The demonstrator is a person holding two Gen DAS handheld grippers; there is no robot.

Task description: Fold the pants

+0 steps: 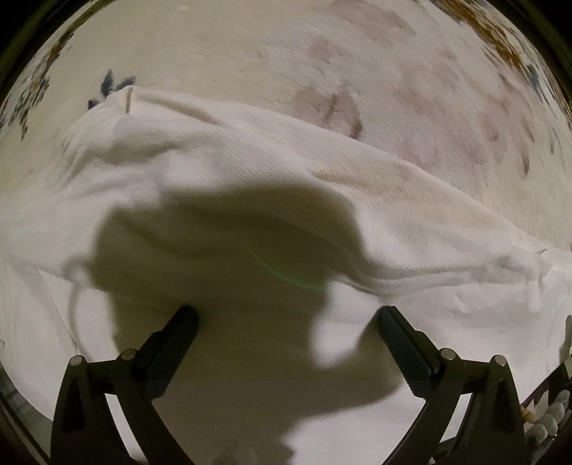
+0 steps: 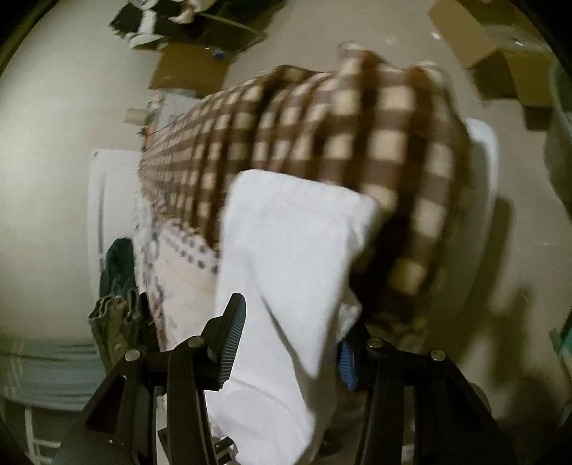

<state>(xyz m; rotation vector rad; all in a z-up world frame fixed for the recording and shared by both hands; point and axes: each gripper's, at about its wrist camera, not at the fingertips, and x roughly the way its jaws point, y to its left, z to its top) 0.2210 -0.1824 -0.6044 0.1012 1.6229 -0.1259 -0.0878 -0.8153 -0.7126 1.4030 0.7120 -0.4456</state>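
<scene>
White pants lie rumpled across a cream floral bed cover in the left wrist view, with a drawstring at the left. My left gripper is open just above the fabric, casting a shadow on it, and holds nothing. In the right wrist view my right gripper is shut on a white part of the pants, lifted off the bed and hanging between the fingers; the right finger is mostly hidden by cloth.
A brown checked blanket drapes over the bed end beyond the held cloth. Cardboard boxes and clutter lie on the floor. Green clothes and a dotted white cloth hang at the left.
</scene>
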